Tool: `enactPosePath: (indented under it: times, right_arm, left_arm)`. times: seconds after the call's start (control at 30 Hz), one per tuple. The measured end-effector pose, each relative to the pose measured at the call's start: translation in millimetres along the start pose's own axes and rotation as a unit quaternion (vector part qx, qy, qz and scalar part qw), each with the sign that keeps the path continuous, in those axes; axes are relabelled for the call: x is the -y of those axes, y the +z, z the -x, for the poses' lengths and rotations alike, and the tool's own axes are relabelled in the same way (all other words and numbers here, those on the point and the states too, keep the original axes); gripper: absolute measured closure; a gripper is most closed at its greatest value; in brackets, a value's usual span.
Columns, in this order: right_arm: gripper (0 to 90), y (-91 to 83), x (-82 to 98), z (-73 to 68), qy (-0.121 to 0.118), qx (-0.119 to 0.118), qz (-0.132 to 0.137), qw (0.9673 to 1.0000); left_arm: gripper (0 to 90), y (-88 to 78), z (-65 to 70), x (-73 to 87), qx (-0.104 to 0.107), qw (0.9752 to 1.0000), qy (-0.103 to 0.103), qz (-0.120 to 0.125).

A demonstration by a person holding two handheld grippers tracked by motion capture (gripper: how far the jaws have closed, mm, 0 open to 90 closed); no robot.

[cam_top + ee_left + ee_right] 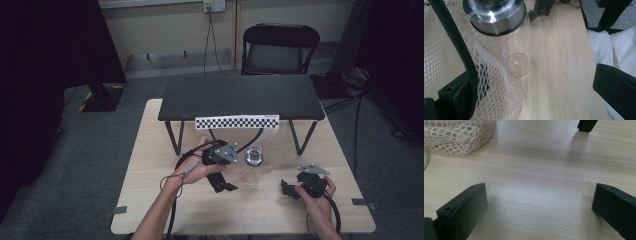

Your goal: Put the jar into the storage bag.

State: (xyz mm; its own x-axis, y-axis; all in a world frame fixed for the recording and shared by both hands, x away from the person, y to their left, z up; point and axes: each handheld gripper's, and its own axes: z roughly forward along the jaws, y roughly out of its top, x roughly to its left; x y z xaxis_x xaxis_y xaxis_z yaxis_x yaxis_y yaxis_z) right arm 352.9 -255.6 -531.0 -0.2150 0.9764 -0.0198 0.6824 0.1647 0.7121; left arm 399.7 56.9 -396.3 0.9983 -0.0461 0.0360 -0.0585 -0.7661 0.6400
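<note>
High view: left gripper (223, 184) spread, beside glass bottle (252, 170) w/ steel cap, by mesh bag (496, 100). Right gripper (289, 189) spread, on table (150, 200), holding nothing.

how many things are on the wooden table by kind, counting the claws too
clear glass bottle with steel cap: 1
cream mesh bag: 1
black riser shelf: 1
claws, left claw and right claw: 2
total: 5
</note>
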Motion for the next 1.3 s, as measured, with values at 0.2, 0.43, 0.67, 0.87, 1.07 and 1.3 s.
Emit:
enactPosePath:
  times: [0.2,0.43,0.67,0.87,1.07,1.3]
  right_arm:
    - [2.1,-3.4,-2.9,1.9,0.001,-0.002,-0.008,1.0000]
    - [8.5,-16.8,-7.8,-7.1,-0.027,-0.027,0.016,0.9991]
    - [8.5,-32.0,-6.9,-24.2,-0.053,-0.063,0.035,0.9960]
    - [16.3,-42.7,-10.5,-38.2,-0.073,-0.115,0.072,0.9880]
    - [16.1,-48.5,-15.8,-49.2,-0.073,-0.143,0.070,0.9845]
    - [11.8,-57.3,-26.5,-63.4,-0.091,-0.159,0.083,0.9795]
  left_arm:
    - [0.2,-0.6,4.5,-2.8,-0.011,0.9999,0.003,-0.004]
    - [0.3,-0.5,4.7,-3.3,-0.014,0.9998,0.006,-0.009]
    - [0.2,2.5,4.3,-2.8,-0.020,0.9997,0.004,-0.013]
    - [0.2,3.2,4.8,-1.8,-0.022,0.9996,0.005,-0.015]
    - [0.2,3.4,4.1,-1.4,-0.020,0.9997,0.004,-0.015]
    - [0.3,4.4,5.6,-1.8,-0.030,0.9993,0.003,-0.022]
